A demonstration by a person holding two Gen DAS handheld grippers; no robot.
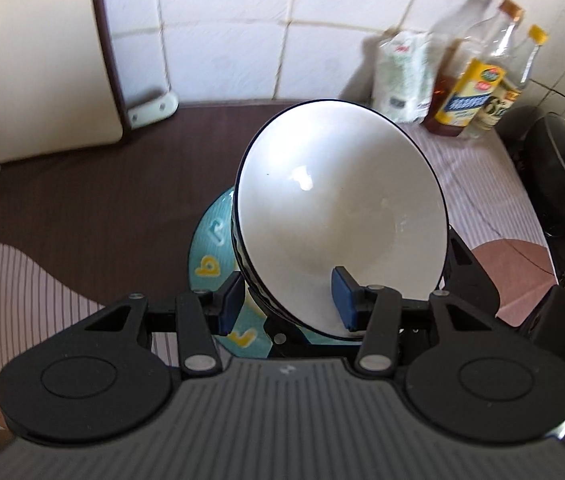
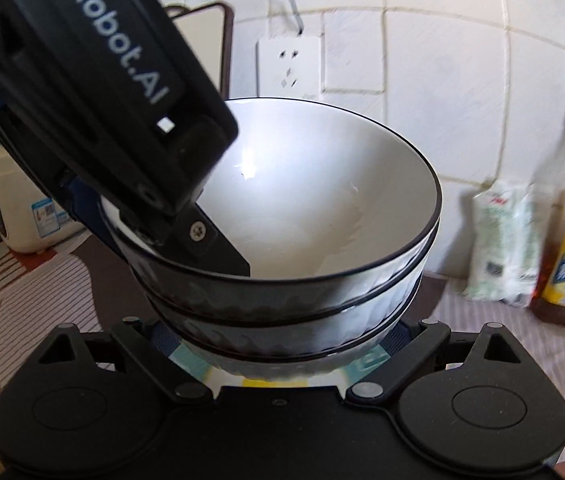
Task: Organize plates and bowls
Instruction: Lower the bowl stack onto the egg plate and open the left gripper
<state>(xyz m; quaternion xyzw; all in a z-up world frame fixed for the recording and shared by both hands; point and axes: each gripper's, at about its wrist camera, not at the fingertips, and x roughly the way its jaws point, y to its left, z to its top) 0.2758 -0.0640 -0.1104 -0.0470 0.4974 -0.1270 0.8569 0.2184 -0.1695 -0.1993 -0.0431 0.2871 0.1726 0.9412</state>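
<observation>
Counter as I see it: dark brown cloth with pink-and-white striped patches point(image 1: 94, 208). On it, against the tiled wall, I count one white-and-green plastic pouch point(image 1: 402, 76), three clear oil bottles point(image 1: 470, 92), one cream cutting board point(image 1: 30, 60) propped upright.

Three white bowls point(image 2: 282, 280) with dark rims sat nested in one stack, over one teal plate point(image 1: 212, 248). Three bottles point(image 1: 470, 92) and one white bag point(image 1: 402, 76) stood behind.

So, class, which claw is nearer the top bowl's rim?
Left. The left claw pinches the top bowl at its rim, one finger inside; the right claw sits lower, gripping the plate beneath the bowls.
</observation>
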